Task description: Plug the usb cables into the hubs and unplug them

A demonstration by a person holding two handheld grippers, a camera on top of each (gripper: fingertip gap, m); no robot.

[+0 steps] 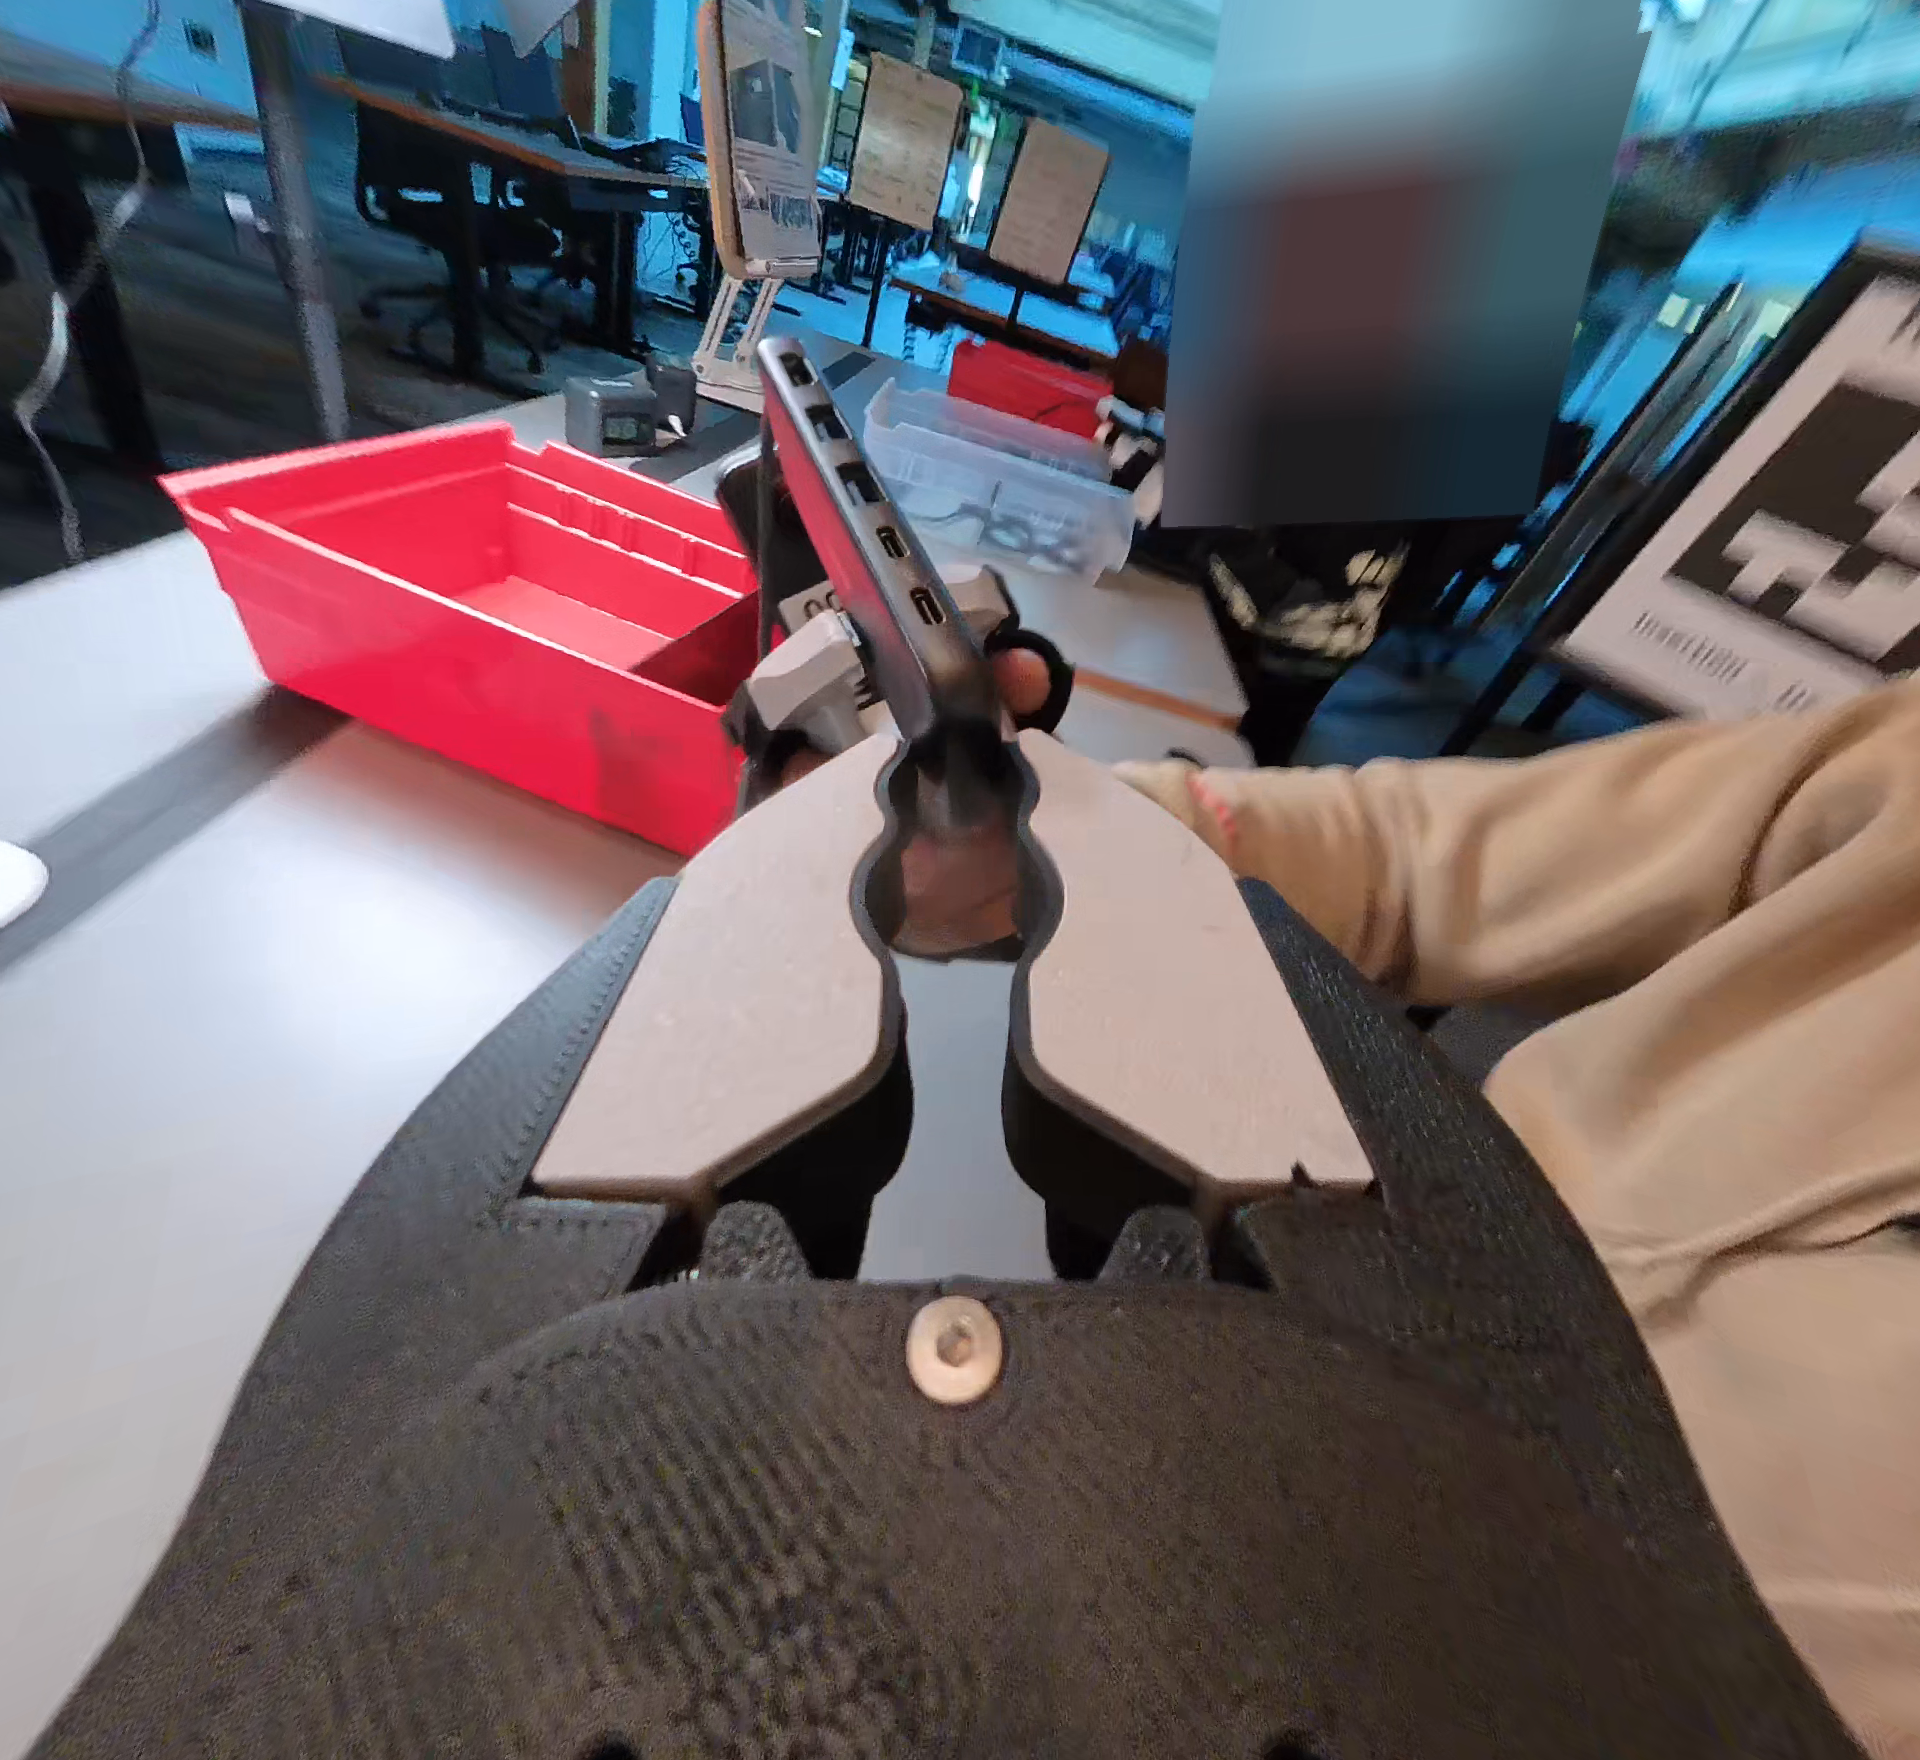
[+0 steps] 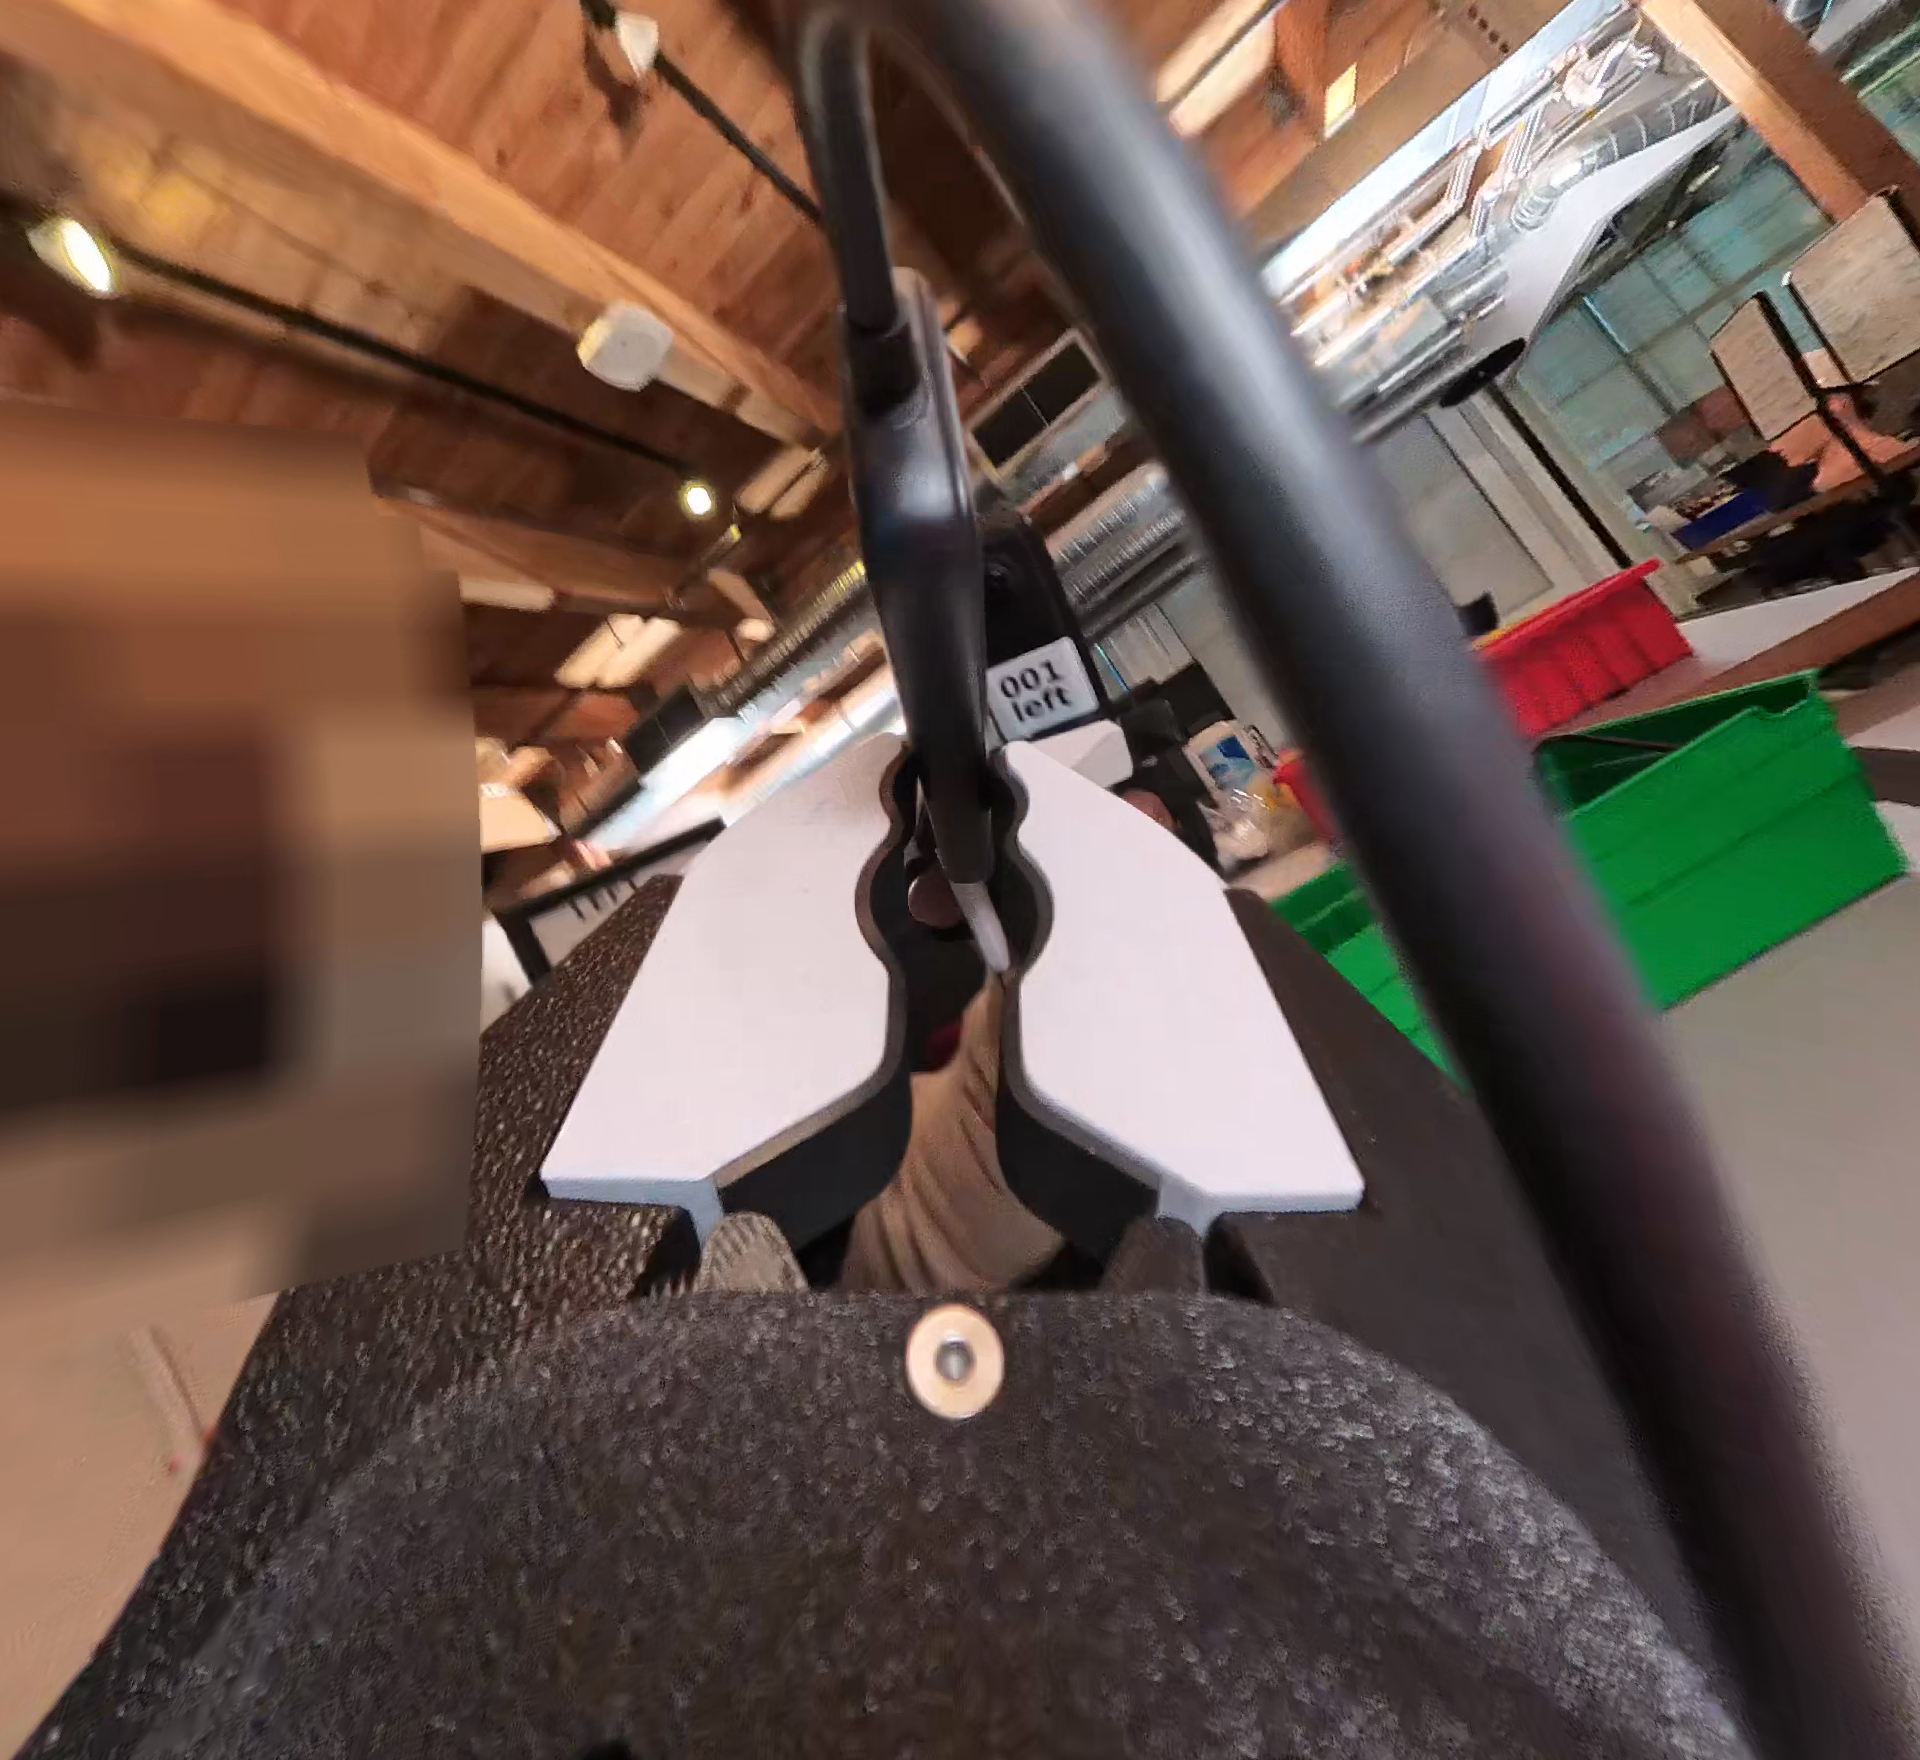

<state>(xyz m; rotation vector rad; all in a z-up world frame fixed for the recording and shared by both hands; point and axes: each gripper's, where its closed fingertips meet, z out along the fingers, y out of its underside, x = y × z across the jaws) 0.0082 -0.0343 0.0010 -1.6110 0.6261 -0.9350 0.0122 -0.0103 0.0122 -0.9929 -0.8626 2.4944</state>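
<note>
Left tongs [image 1: 954, 780]: clamped on hub [image 1: 868, 531], frame centre, tilted up-left.
Right tongs [image 2: 951, 801]: clamped on plug [image 2: 925, 557]; cable [image 2: 1299, 484] arcs rightward.
Desk [image 1: 208, 983]: red bin [image 1: 468, 609] left.

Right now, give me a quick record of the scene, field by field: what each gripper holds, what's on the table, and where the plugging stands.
left gripper: shut on the hub, a slim dark bar raised off the table, its row of ports facing the camera
right gripper: shut on the usb plug, metal tip pointing back toward the camera
cable: black, looping up from the plug and arcing past the lens
red bin: on the grey table, looks empty
green bins: on the table, right side
plug state: not inserted
</note>
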